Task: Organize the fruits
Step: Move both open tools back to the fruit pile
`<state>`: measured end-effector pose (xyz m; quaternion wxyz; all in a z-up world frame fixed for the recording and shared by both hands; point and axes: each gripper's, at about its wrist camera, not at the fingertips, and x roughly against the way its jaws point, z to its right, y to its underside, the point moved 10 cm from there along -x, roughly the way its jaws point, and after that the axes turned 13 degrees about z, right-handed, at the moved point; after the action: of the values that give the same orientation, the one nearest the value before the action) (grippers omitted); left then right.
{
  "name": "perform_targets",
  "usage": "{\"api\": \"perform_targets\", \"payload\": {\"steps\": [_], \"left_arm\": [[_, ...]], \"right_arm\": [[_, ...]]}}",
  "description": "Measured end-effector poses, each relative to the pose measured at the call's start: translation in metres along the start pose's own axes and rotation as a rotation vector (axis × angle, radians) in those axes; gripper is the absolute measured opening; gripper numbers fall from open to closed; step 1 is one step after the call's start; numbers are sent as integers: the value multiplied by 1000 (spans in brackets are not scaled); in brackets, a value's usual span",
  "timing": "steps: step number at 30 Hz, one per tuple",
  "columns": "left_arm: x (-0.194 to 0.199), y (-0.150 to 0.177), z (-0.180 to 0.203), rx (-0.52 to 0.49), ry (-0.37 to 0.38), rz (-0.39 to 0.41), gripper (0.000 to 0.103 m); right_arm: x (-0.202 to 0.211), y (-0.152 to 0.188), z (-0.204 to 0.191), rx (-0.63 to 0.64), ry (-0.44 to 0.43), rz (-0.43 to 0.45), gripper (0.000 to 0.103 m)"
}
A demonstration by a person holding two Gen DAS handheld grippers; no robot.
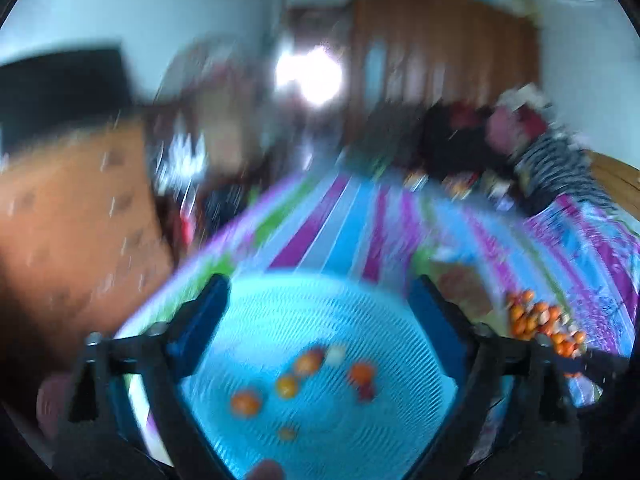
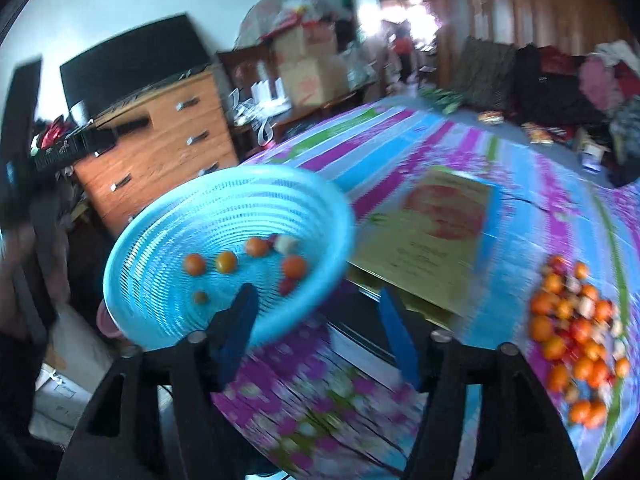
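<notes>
Our left gripper (image 1: pixel 316 312) gapes empty over the blue basket (image 2: pixel 160 240) of small oranges (image 2: pixel 295 266) at the bed's (image 2: pixel 540 208) left edge, our right gripper (image 2: pixel 320 316) spread empty, the orange pile (image 2: pixel 576 336) near the right edge.

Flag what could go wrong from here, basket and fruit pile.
1. The blue basket looks tilted and overhangs the bed's edge; its few fruits could roll out, or it may tip.
2. The fruit pile lies loose on the cloth; a sweep by the open right gripper could scatter it.
</notes>
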<state>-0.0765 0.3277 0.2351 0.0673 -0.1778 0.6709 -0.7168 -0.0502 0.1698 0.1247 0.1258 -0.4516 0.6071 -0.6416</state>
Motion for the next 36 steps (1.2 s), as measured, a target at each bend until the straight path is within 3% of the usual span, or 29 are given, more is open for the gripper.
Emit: {"api": "perform_targets", "payload": {"steps": [2,5,9,11,13,17,19,23,25,36], "left_arm": [[8,-15,32,-8,79,79,103],[9,-11,84,0,214,64,103],[10,6,165,-52,398,30,103],[8,28,208,-78,512,-46,103],[1,63,253,-72,635,-174,103],[-19,141,311,-57,739,-427,95],[-30,174,335,-37,765,-536,83],[-41,219,361,-46,755,-644,78],[-51,234,368,-24,749,-697,69],[-102,299,414,34,641,-828,68]], "right_arm": [[34,9,24,-8,79,69,94],[75,26,58,-5,220,138,99],[89,67,99,-84,272,14,99],[96,84,116,-108,298,-30,98],[106,102,133,-129,316,-55,98],[123,131,162,-185,335,-85,96],[130,142,178,-225,341,-93,96],[143,163,211,-275,367,-102,96],[147,171,222,-301,372,-104,94],[154,211,282,-407,385,-122,87]]}}
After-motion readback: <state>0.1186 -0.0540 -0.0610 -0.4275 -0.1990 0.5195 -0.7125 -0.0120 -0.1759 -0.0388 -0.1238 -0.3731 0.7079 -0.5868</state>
